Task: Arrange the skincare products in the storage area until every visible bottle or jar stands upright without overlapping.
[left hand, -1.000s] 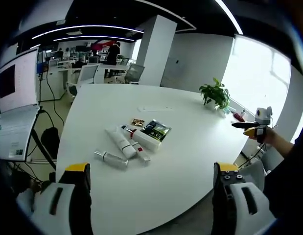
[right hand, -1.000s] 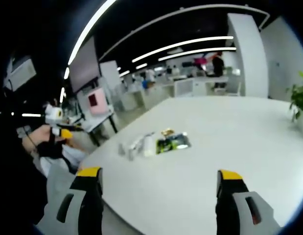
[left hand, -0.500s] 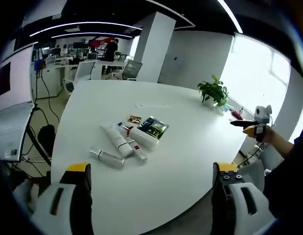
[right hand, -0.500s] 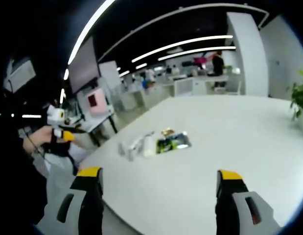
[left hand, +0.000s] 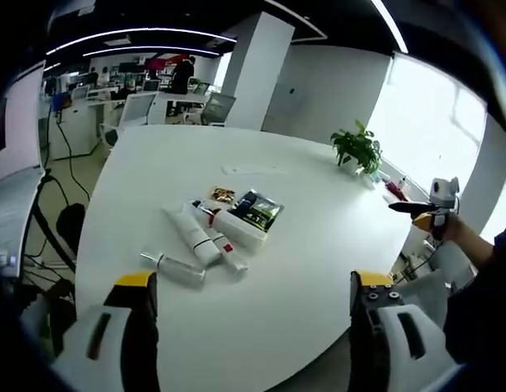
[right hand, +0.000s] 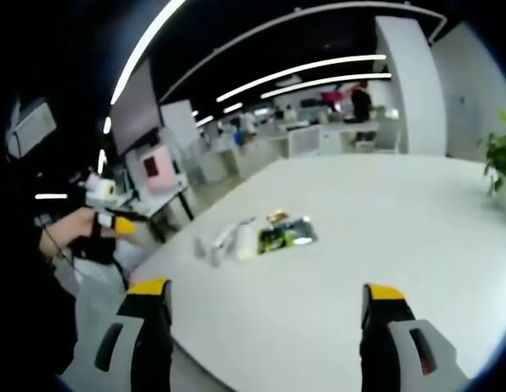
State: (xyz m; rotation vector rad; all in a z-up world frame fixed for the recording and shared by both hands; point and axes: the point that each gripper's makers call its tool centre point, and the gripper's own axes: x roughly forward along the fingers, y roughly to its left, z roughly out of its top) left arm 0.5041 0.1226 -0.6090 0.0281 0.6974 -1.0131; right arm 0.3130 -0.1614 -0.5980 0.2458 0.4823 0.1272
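i take the white table (left hand: 318, 245) as my landmark. in the left gripper view, my left gripper (left hand: 244, 327) hangs just off the table's near edge, jaws spread wide with nothing between them. the skincare products lie in a loose cluster on the tabletop, well ahead of those jaws and a little to their left, none of them standing.

reading the cluster from the left: a small clear bottle (left hand: 172, 268) lies flat, nearest the table edge, its long axis running roughly across my line of reach. next comes a long white tube (left hand: 192, 235) and a thinner tube with a red mark (left hand: 226, 253), side by side and touching, both slanting away from the edge. then a white box (left hand: 240, 230) lies against them, with a dark green sachet (left hand: 257, 211) and a small gold packet (left hand: 222, 194) at the far end of the pile. a potted plant (left hand: 359, 152) stands well apart near the table's far right rim.

my right gripper (left hand: 416, 211) shows at the right of that view, held off the table's right side; i cannot tell its jaws there. in the right gripper view its jaws (right hand: 265, 327) are spread and empty, and the cluster (right hand: 253, 238) sits far ahead, small and blurred.

i judge the left gripper nearer, and the clear bottle the closest piece to start on; its crosswise lie suits a straight-in pinch.
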